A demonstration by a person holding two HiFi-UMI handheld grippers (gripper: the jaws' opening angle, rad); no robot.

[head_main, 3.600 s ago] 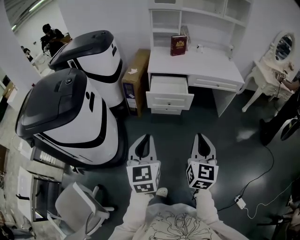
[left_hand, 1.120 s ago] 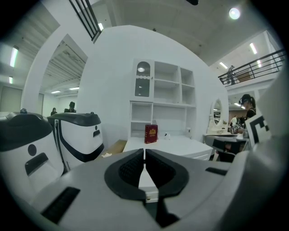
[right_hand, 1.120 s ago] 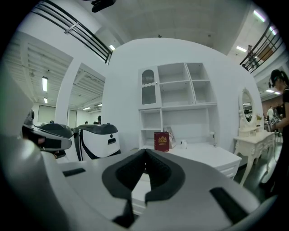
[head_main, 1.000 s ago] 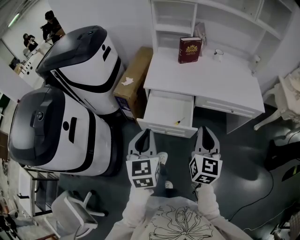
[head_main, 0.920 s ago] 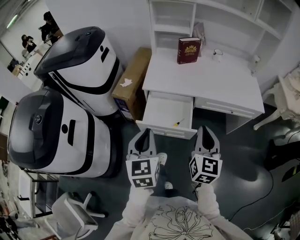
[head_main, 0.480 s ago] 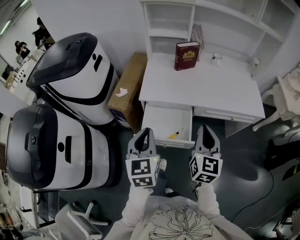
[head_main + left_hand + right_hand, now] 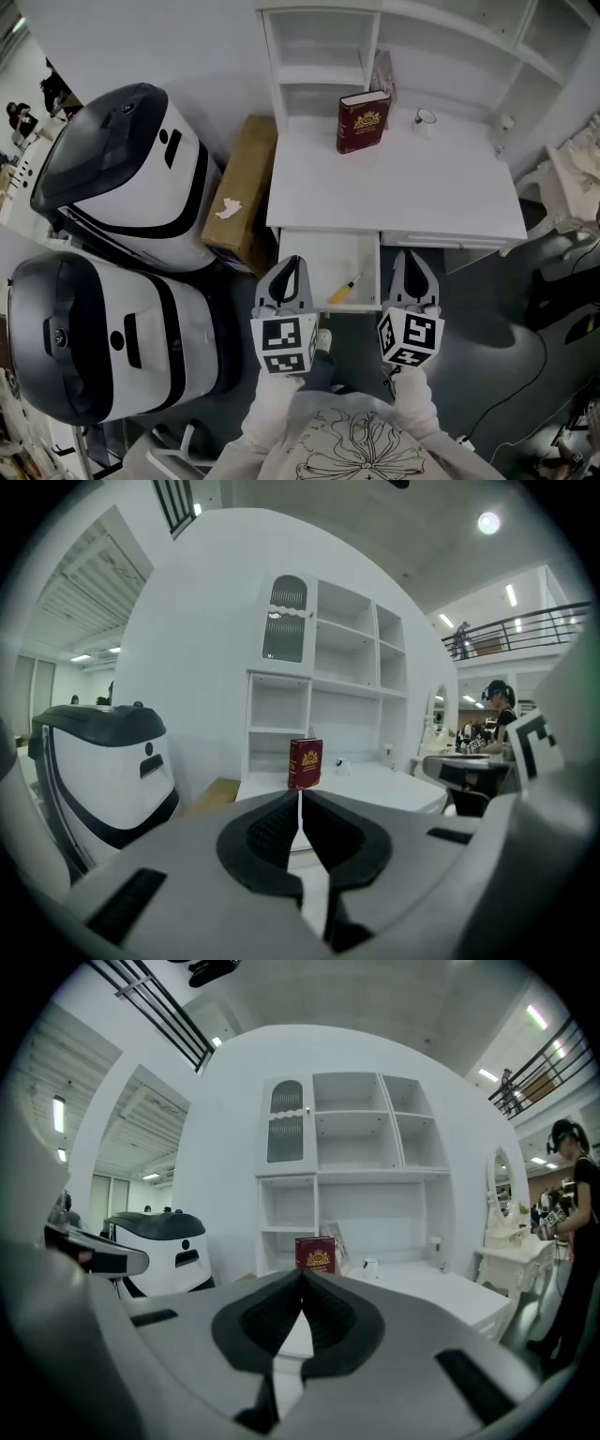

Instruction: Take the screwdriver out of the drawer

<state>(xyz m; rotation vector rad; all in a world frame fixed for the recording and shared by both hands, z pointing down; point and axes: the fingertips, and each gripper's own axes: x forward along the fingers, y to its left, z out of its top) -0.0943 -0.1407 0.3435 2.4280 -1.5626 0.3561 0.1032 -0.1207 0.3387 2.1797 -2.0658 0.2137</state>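
Room: white walls, dark grey floor (image 7: 487, 319); we look steeply down on a white desk (image 7: 412, 187) with a shelf unit (image 7: 323, 47) at its back.
Desk top: a red book (image 7: 361, 120) stands upright near the shelves; a small white mug (image 7: 425, 118) sits to its right, apart from it.
Drawer: the left drawer (image 7: 314, 267) under the desk stands open toward us, white inside.
Screwdriver: the screwdriver (image 7: 344, 288) has a yellow handle and lies slantwise on the drawer bottom, near the right front corner; nothing touches it.
Left gripper: the left gripper (image 7: 292, 262) shows over the drawer's front left edge in the head view. Its fingers are closed tip to tip with nothing between them. In its own view the book stands straight beyond the tips.
Right gripper: the right gripper (image 7: 410, 258) sits just right of the drawer front, above the floor. Its fingers are closed and empty.
Pair: the two sit side by side, apart, marker cubes toward us, white sleeves (image 7: 281, 412) behind.
Left of desk: a brown cardboard box (image 7: 239, 192) lies between the desk and two large white-and-black machines (image 7: 122, 178).
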